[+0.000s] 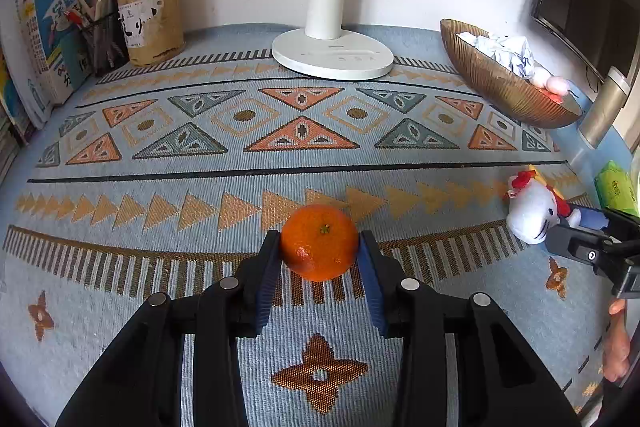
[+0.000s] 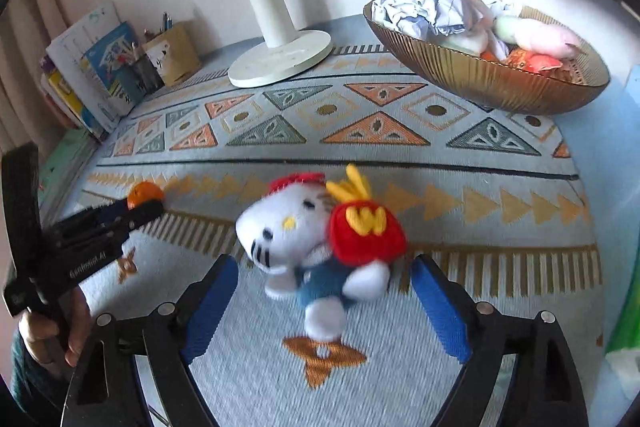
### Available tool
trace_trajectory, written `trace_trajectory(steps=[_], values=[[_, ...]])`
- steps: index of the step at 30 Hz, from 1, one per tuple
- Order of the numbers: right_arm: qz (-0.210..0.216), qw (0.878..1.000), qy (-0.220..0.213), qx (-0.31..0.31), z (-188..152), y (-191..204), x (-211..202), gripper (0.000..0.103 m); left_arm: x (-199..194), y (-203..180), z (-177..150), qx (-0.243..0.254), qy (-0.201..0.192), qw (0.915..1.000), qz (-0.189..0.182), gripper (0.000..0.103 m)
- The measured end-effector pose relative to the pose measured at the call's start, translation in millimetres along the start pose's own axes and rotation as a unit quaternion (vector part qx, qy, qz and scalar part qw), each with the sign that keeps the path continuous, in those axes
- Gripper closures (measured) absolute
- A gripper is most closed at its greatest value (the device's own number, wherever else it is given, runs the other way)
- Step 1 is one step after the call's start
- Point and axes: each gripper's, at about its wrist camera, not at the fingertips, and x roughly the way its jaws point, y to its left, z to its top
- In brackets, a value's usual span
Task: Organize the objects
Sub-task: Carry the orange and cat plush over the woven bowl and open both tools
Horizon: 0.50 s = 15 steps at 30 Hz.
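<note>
Your left tool (image 1: 319,251) is clamped on the round orange tangerine (image 1: 319,242) mid-tabletop, your right tool (image 2: 324,281) gapes around the white plush cat toy (image 2: 316,243), and the ribbed gold bowl (image 2: 480,75) sits toward the far right corner, nearer your right.

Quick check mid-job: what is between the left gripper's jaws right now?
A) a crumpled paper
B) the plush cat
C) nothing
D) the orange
D: in the left wrist view the left gripper has its jaws closed against both sides of the orange, while the plush cat lies between the open jaws of the right gripper.
</note>
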Motion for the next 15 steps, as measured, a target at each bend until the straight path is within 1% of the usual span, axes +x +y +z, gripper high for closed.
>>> trace_trajectory(steps=[1, 2, 3, 4, 5, 6, 8, 11, 13, 14, 15], values=[[0.005, 1.0, 0.002, 0.0, 3, 1, 1, 0.016, 0, -2, -1, 0.001, 0.0, 1.0, 0.002, 0.067], [0.001, 1.0, 0.005, -0.011, 5, 6, 3, 0.016, 0, -3, -1, 0.004, -0.001, 1.0, 0.004, 0.067], [-0.007, 1.0, 0.007, -0.023, 5, 10, 5, 0.02, 0, -4, -1, 0.007, -0.002, 0.9999, 0.007, 0.067], [-0.023, 0.999, 0.006, -0.044, 4, 19, 7, 0.032, 0, -5, -1, 0.01, -0.002, 0.9999, 0.01, 0.067], [-0.028, 0.998, 0.006, -0.054, 3, 22, 9, 0.034, 0, -6, -1, 0.014, -0.003, 0.9998, 0.014, 0.067], [-0.026, 0.998, 0.007, -0.062, 1, 26, 10, 0.042, 0, -8, -2, 0.018, -0.004, 0.9996, 0.02, 0.067], [-0.018, 0.998, 0.005, -0.06, 0, 27, 10, 0.044, 0, -12, -2, 0.031, -0.005, 0.999, 0.034, 0.067], [-0.015, 0.999, -0.004, -0.046, 0, 24, 5, 0.047, -3, -14, -1, 0.03, -0.01, 0.9986, 0.042, 0.068], [-0.008, 0.999, -0.018, -0.034, 3, 19, -8, 0.047, -10, -19, 9, 0.024, -0.018, 0.9993, 0.021, 0.068], [-0.004, 0.999, -0.026, -0.028, 6, 15, -15, 0.047, -13, -25, 15, 0.031, -0.025, 0.999, 0.021, 0.068], [-0.001, 0.999, -0.034, -0.021, 11, 10, -23, 0.047, -19, -37, 26, 0.049, -0.041, 0.9976, 0.029, 0.068]])
